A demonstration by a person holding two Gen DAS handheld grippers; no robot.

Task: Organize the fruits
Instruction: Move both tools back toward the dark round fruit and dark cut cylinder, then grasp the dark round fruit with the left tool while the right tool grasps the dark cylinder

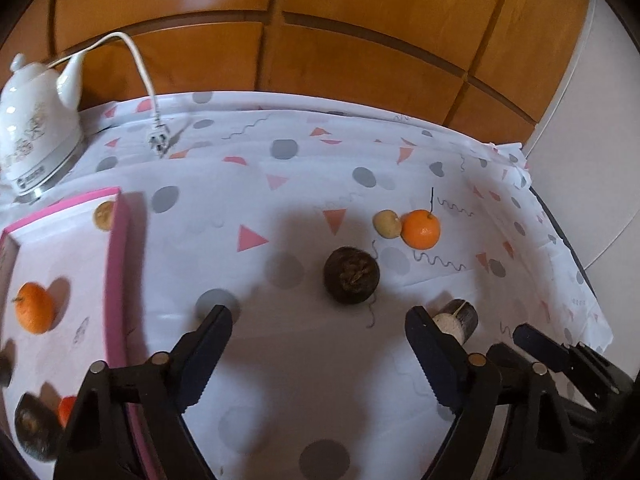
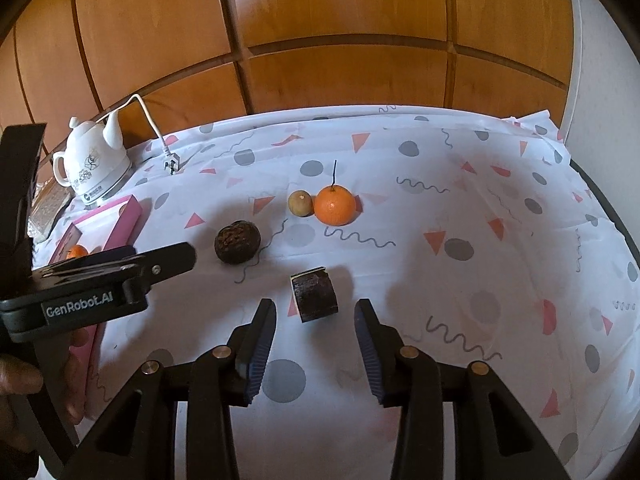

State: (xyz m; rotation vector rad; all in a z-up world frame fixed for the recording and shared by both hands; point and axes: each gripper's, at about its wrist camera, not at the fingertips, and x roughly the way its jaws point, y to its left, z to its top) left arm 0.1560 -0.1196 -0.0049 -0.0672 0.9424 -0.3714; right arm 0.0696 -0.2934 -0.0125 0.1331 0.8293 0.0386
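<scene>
White cloth printed with grey dots, pink triangles and dark squiggles covers the counter (image 2: pixel 460 184), with orange-brown wooden panelling behind it. Near the middle of the cloth a round bright orange tangerine (image 2: pixel 334 205) with a thin dark stalk sits touching a smaller dull yellow-brown round fruit (image 2: pixel 300 203) on its left. Nearer the cameras and to the left lies a dark brown wrinkled round fruit (image 1: pixel 351 275), apart from both. A short dark brown cylinder with a pale cut end (image 2: pixel 315 294) lies on its side in front of the right gripper (image 2: pixel 316 346), whose fingers are spread wide with nothing between them; the cylinder is just beyond their tips and not touched.

The left gripper (image 1: pixel 319 356) has its fingers parted wide too and holds nothing; the dark wrinkled fruit lies ahead of the gap, beyond the tips. In the left wrist view the cylinder shows just behind the right-hand finger.

At the left edge of the counter stands a shallow pink-rimmed white box (image 1: pixel 116 264). Inside it are a second orange tangerine (image 1: pixel 34 308), a yellow-brown fruit (image 1: pixel 104 215) near the far corner, and at the near end another dark wrinkled fruit (image 1: pixel 34 426) beside something orange, partly hidden by the gripper. Behind the box is a white ceramic electric kettle with a floral print (image 2: pixel 93 168), its white cord and plug (image 1: pixel 157 140) lying on the cloth.
</scene>
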